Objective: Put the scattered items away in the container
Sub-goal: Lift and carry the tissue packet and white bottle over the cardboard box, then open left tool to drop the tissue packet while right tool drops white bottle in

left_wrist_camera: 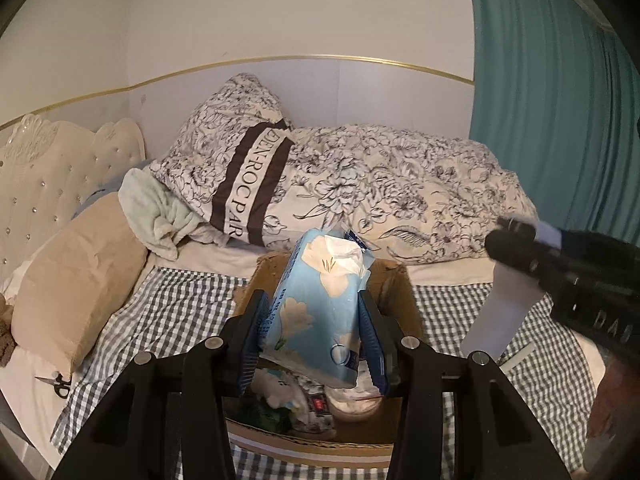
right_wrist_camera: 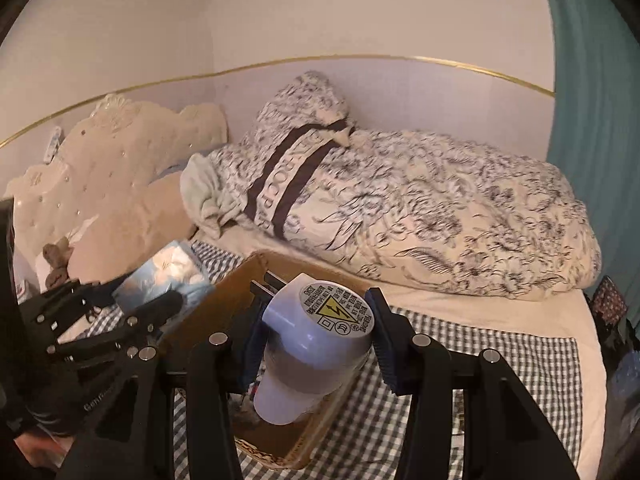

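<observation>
Downward-tilted, both tools (left_wrist_camera: 314,312) (right_wrist_camera: 316,344) above box (left_wrist_camera: 400,280).

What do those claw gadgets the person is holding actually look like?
Each claw is a black frame of angled bars joined by round silver pivot bolts, ending in two fingers with ribbed blue pads. On the left claw and the right claw alike, the build matches. Pale lettering marks the side of each body. No cables or sleeves show.
</observation>
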A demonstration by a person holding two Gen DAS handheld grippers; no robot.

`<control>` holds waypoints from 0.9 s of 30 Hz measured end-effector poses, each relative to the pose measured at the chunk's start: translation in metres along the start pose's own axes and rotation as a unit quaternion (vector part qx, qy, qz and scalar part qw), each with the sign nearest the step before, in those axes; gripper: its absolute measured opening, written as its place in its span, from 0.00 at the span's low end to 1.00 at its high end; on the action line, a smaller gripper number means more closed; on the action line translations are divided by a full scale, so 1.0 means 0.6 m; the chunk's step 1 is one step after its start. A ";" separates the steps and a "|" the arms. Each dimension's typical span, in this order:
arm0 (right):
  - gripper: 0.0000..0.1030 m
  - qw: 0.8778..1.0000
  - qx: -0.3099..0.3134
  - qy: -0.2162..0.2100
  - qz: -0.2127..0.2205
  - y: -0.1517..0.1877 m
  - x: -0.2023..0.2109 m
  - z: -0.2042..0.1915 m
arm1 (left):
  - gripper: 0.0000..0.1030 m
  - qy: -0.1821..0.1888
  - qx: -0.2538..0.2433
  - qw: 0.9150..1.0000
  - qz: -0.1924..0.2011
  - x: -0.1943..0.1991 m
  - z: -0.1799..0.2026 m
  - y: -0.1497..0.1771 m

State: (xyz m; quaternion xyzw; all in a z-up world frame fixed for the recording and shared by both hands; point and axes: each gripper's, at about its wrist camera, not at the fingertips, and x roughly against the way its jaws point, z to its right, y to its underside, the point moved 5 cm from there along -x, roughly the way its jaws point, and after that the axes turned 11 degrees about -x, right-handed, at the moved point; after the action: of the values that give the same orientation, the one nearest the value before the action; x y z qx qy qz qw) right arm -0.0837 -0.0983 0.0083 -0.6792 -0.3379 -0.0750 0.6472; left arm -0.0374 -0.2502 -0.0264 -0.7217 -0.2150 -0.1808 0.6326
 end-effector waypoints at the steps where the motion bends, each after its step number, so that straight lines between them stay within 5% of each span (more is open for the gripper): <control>1: 0.45 1.000 0.003 -0.001 -0.005 0.005 -0.010 -0.003 | 0.44 -0.002 0.002 1.000 -0.003 -0.006 -0.005 0.003; 27: 0.45 0.993 -0.004 -0.031 -0.110 0.093 -0.203 0.005 | 0.44 0.003 0.009 0.996 -0.086 -0.173 -0.042 0.079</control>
State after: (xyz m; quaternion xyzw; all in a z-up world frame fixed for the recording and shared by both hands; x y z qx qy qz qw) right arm -0.1463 -0.1362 -0.1040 -0.6426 -0.4298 -0.1261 0.6217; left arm -0.0991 -0.2884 -0.1181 -0.6941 -0.2764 -0.2346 0.6219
